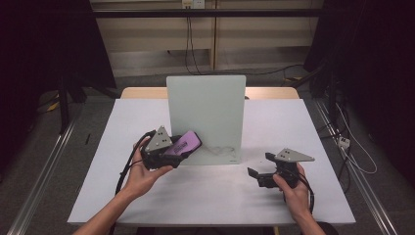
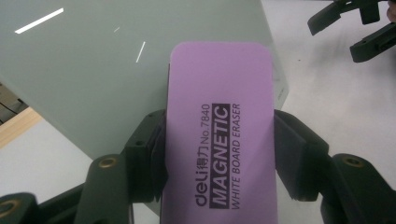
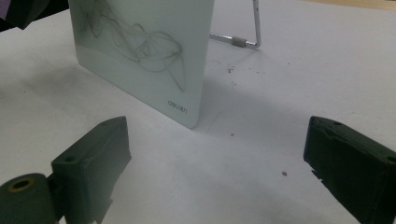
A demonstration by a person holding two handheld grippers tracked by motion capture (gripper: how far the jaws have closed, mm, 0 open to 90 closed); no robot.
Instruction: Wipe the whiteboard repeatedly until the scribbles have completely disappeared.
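Note:
A small glass whiteboard (image 1: pixel 206 117) stands upright on the white table (image 1: pixel 147 205), with faint scribbles (image 3: pixel 140 44) near its lower edge. My left gripper (image 1: pixel 169 152) is shut on a purple magnetic whiteboard eraser (image 2: pixel 220 135), holding it by its long sides just in front of the board's lower left part. The eraser (image 1: pixel 185 144) points up toward the board. Whether it touches the glass I cannot tell. My right gripper (image 1: pixel 259 169) rests low on the table to the right of the board, open, with nothing between its jaws (image 3: pixel 215 163).
A metal wire stand (image 3: pixel 243 39) props the board from behind. A wooden tabletop edge (image 1: pixel 142 92) shows beyond the white surface. Cables lie on the floor at the right (image 1: pixel 352 147). The table's front edge runs close to both forearms.

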